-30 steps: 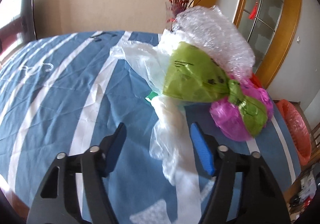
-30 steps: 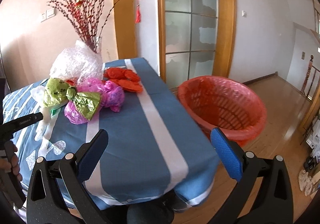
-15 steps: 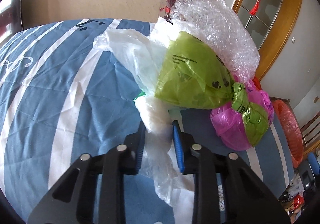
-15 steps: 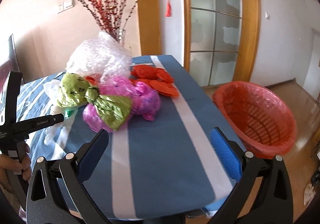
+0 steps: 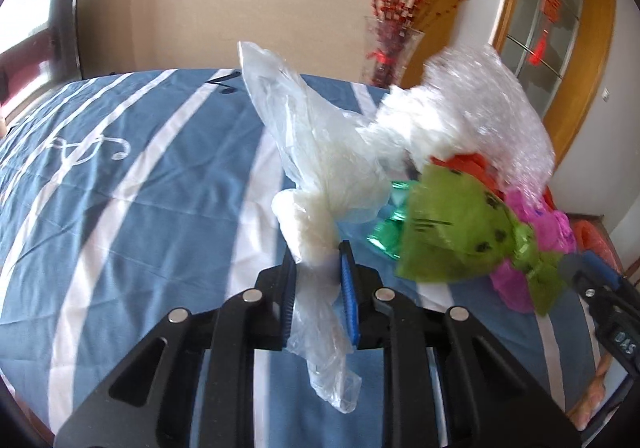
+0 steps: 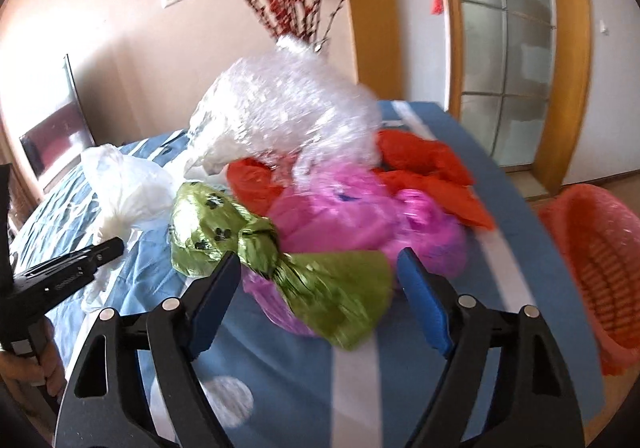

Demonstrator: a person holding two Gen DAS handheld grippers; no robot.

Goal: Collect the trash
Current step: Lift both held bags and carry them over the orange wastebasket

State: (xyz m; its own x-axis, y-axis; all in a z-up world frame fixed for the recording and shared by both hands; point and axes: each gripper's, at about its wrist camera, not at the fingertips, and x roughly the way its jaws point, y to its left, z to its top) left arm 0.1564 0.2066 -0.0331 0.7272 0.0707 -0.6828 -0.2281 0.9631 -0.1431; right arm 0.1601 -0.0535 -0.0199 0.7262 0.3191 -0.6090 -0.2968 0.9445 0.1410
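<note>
My left gripper [image 5: 318, 252] is shut on the neck of a white plastic bag [image 5: 320, 164] and holds it lifted above the blue striped tablecloth [image 5: 120, 188]; the bag also shows in the right wrist view [image 6: 128, 184]. My right gripper [image 6: 320, 268] is open, its fingers either side of the green bag [image 6: 288, 260], which is tied at its middle. The green bag [image 5: 460, 236] lies against a pink bag [image 6: 360, 216], red bags [image 6: 424, 164] and a bubble wrap bundle [image 6: 288, 112]. The red basket [image 6: 600, 256] stands off the table's right side.
A glass vase of red branches [image 5: 390, 48] stands behind the pile. A door with a wooden frame [image 6: 504, 48] is at the right. The table edge [image 6: 552, 288] runs close to the basket. A dark chair [image 6: 56, 132] stands at the far left.
My left gripper has lifted the white bag up and away from the pile. My right gripper has moved in close, so that its open fingers now flank the green bag.
</note>
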